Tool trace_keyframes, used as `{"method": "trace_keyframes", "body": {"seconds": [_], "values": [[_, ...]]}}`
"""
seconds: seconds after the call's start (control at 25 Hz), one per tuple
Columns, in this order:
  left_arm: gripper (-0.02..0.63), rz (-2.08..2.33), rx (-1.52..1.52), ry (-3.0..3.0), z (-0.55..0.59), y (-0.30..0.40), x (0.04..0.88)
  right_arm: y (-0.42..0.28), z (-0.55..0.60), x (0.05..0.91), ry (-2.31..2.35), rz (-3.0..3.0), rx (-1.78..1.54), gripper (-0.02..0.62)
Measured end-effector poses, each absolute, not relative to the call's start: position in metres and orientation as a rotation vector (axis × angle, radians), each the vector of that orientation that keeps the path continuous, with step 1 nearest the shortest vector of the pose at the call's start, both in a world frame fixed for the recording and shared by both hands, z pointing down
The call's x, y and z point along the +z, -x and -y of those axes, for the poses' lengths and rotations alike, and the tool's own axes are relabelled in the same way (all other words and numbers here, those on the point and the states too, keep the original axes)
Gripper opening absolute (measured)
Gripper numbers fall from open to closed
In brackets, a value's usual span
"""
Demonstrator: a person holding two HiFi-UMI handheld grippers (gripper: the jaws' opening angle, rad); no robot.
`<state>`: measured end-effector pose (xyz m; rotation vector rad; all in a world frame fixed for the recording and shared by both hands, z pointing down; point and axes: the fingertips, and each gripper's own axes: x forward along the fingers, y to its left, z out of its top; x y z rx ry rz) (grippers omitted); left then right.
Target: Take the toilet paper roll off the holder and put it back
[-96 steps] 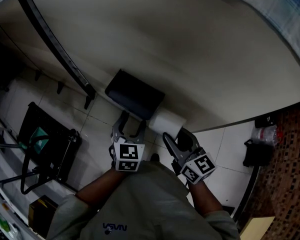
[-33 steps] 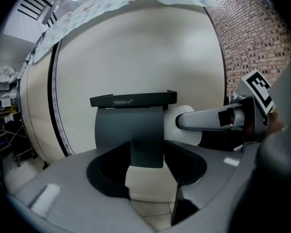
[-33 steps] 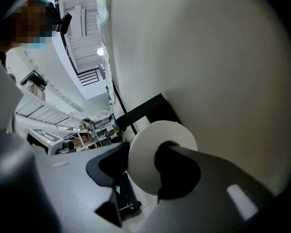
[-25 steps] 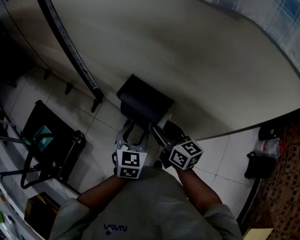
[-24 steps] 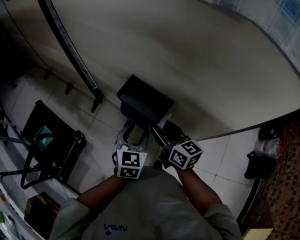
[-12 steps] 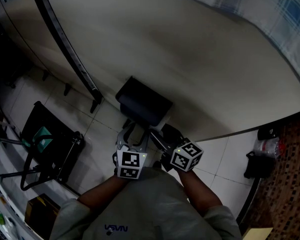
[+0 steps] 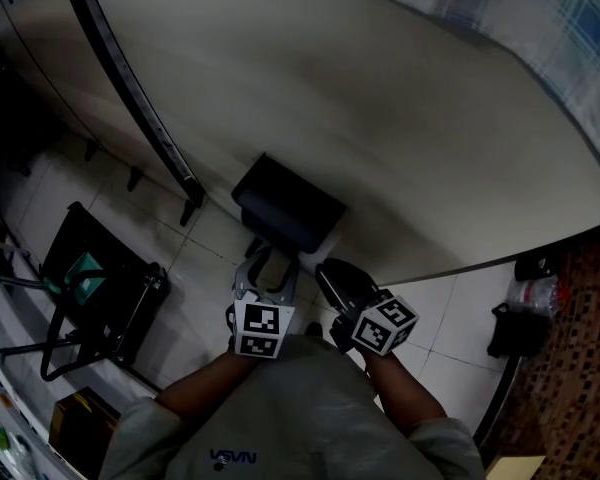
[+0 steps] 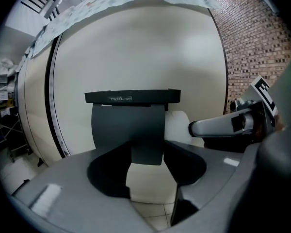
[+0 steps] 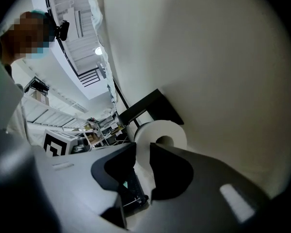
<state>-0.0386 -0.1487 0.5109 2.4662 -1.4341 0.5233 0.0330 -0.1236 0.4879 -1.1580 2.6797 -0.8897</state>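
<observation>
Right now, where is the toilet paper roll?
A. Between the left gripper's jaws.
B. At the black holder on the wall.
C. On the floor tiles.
B: the toilet paper roll sits at the black holder on the wall, off the floor.

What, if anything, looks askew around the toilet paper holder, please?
The toilet paper roll sticks out past the right side of the black holder, so it may not be fully seated. Nothing else stands out.
</observation>
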Motion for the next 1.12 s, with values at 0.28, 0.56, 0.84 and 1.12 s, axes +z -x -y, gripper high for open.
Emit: {"method": "trace_keyframes", "body": {"seconds": [0.28, 0.56, 0.84, 1.12], "values": [[0.204, 1.43, 0.517, -2.466, 0.149, 0.037, 0.512, -0.031, 0.126, 0.486, 1.165, -2.696, -0.862, 0.032], [0.19, 1.419, 0.509, -2.475, 0.146, 0.037, 0.511, -0.022, 0.133, 0.483, 1.144, -2.72, -0.848, 0.032], [0.178, 1.401, 0.497, -2.487, 0.144, 0.037, 0.51, -0.006, 0.141, 0.485, 1.107, -2.752, -0.854, 0.032], [0.178, 1.38, 0.497, -2.503, 0.143, 0.037, 0.511, 0.007, 0.149, 0.488, 1.089, -2.805, -0.828, 0.032]]}}
